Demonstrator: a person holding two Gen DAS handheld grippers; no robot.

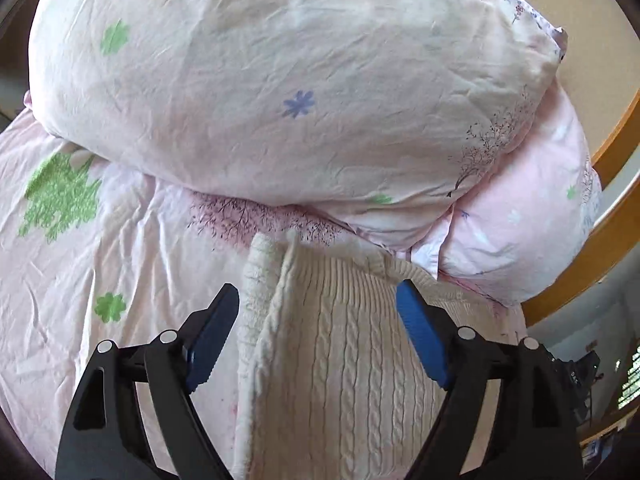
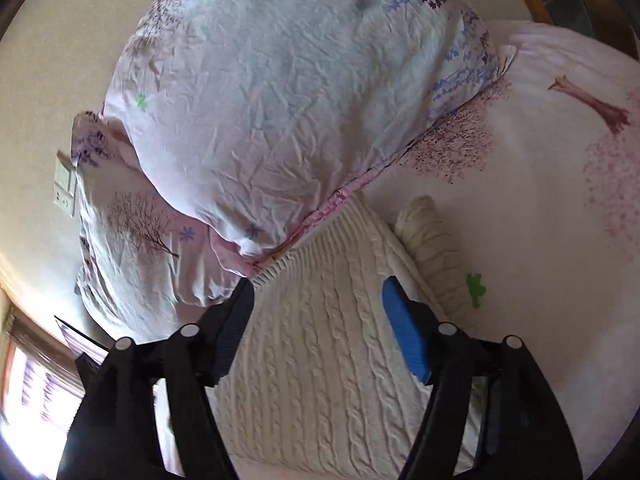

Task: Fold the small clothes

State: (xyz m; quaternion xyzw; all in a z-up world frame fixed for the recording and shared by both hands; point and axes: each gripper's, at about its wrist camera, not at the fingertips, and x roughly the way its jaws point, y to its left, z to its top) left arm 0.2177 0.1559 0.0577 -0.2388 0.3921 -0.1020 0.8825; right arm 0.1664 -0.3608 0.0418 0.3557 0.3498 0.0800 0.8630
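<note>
Cream cable-knit sweater (image 1: 340, 360) is lying flat on the pink printed bedsheet (image 1: 100, 248), its ribbed edge pointing toward the pillows; a rolled or folded sleeve (image 1: 262, 280) is lying along its left side in the left wrist view, and the same sleeve (image 2: 434, 236) is showing on the right side in the right wrist view.

Left gripper (image 1: 318, 336) is hovering over the sweater with jaws spread wide, one blue pad on either side of the knit body; nothing is sitting between the fingers, and whether the tips are touching the fabric is unclear from this angle.

Right gripper (image 2: 318, 332) is likewise standing wide open above the sweater (image 2: 320, 340), holding nothing; its left finger tip is lying near the ribbed hem, just beside the lower pillow (image 2: 140, 248).

Two pillows are stacked beyond the sweater; the upper pillow (image 1: 280, 80) is resting on the lower pillow (image 1: 520, 240), and the upper one's front edge is sitting just past the sweater's hem; same upper pillow (image 2: 300, 112) is filling the top of the right wrist view.

Curved wooden bed frame (image 1: 600, 240) is running along the right edge; a wall outlet plate (image 2: 66, 188) is showing on the beige wall at left.
</note>
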